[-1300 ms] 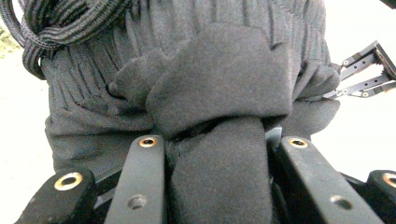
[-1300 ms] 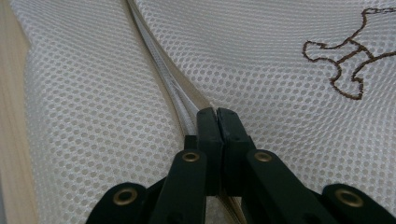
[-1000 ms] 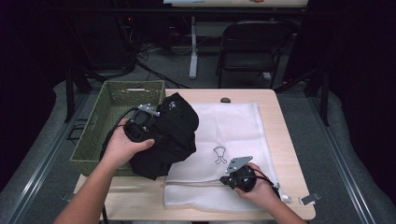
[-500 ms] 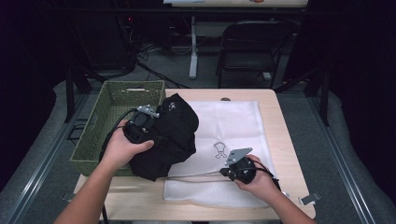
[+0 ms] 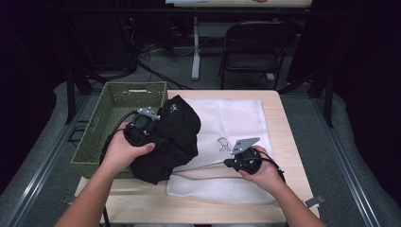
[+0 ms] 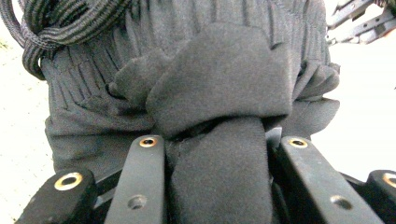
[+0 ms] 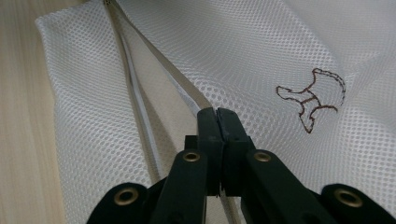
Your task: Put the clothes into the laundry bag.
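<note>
With right gripper (image 7: 217, 116) pinching white mesh laundry bag (image 5: 236, 118) edge higher, mouth gapes; left gripper (image 6: 215, 154) clamps black bundled garment (image 5: 165, 137), ready for insertion.

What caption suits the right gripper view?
Right gripper pinches the white mesh bag's opening edge.

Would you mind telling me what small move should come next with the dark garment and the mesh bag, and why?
Probably the left gripper should carry the black garment toward the gap in the white mesh bag. The right gripper is shut on the bag's upper edge and lifts it off the lower layer, so the mouth looks open, while the garment, clamped in the left jaws, sits just beside that opening.
</note>
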A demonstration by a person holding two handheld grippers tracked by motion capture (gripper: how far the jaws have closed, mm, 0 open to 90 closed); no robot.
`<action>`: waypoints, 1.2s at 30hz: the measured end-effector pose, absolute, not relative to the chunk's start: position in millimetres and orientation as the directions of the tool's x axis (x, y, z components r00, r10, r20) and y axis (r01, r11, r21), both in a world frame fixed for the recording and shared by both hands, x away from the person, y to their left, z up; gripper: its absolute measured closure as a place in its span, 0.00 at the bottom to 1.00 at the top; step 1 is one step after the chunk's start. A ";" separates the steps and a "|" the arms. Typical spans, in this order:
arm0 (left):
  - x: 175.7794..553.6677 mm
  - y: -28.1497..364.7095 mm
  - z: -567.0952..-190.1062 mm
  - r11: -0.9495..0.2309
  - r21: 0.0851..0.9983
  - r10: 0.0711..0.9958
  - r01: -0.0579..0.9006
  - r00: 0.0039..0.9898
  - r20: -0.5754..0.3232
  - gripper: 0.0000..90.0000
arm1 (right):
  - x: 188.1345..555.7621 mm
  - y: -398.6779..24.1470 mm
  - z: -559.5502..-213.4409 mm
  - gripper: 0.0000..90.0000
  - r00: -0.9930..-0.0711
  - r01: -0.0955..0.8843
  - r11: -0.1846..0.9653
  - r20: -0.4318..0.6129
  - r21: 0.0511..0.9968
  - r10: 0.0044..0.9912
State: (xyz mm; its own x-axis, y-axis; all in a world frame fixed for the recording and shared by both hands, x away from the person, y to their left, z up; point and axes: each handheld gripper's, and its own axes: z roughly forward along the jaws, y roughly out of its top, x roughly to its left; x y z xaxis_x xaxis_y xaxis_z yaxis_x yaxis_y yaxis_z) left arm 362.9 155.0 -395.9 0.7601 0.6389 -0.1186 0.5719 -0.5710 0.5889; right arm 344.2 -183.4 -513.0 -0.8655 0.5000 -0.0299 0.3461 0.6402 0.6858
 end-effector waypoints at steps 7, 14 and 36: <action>361.3 154.9 -398.0 -0.567 0.591 0.639 0.573 0.760 -0.124 0.74 | 353.0 -188.3 -505.9 0.99 -0.856 0.360 0.613 -0.014 0.703 0.518; 359.9 153.5 -399.2 -0.570 0.591 0.633 0.570 0.764 -0.125 0.74 | 361.5 -188.0 -496.8 0.99 -0.850 0.355 0.599 -0.019 0.718 0.527; 349.5 156.7 -402.2 -0.573 0.604 0.618 0.554 0.776 -0.125 0.74 | 372.3 -184.9 -480.7 0.99 -0.844 0.354 0.592 -0.026 0.724 0.536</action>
